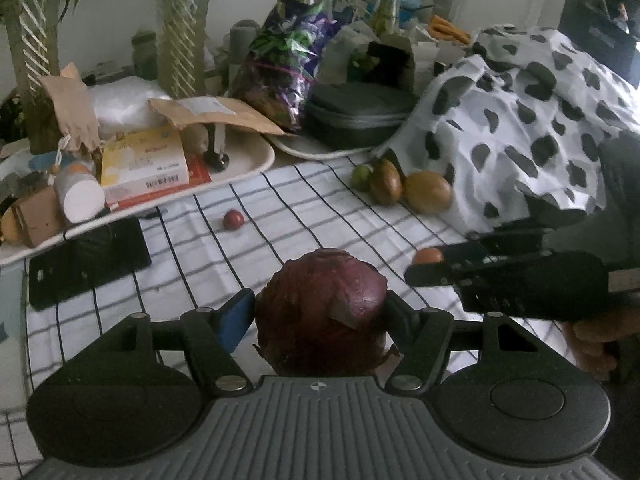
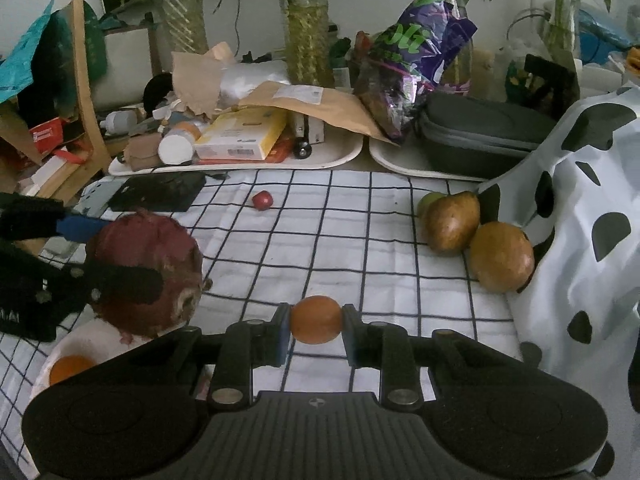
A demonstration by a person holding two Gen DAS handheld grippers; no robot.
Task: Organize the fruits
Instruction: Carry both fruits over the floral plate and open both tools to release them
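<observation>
My left gripper [image 1: 320,312] is shut on a large dark red dragon fruit [image 1: 322,312], held above the checked cloth [image 1: 280,216]. From the right wrist view the same dragon fruit [image 2: 144,268] hangs over a white bowl [image 2: 80,344] with an orange fruit [image 2: 70,366] inside. My right gripper [image 2: 316,326] is shut on a small orange [image 2: 316,320]. Two brown pears [image 2: 452,220] [image 2: 502,256] and a small green fruit [image 2: 426,200] lie by the spotted cloth. A small red fruit [image 2: 262,200] rests further back on the cloth.
Two cream trays [image 2: 340,158] at the back carry boxes, a bottle, an envelope and a grey case [image 2: 480,136]. A black flat device [image 2: 160,196] lies at the left. A black-and-white spotted cloth [image 2: 580,240] covers the right side. Potted plants stand behind.
</observation>
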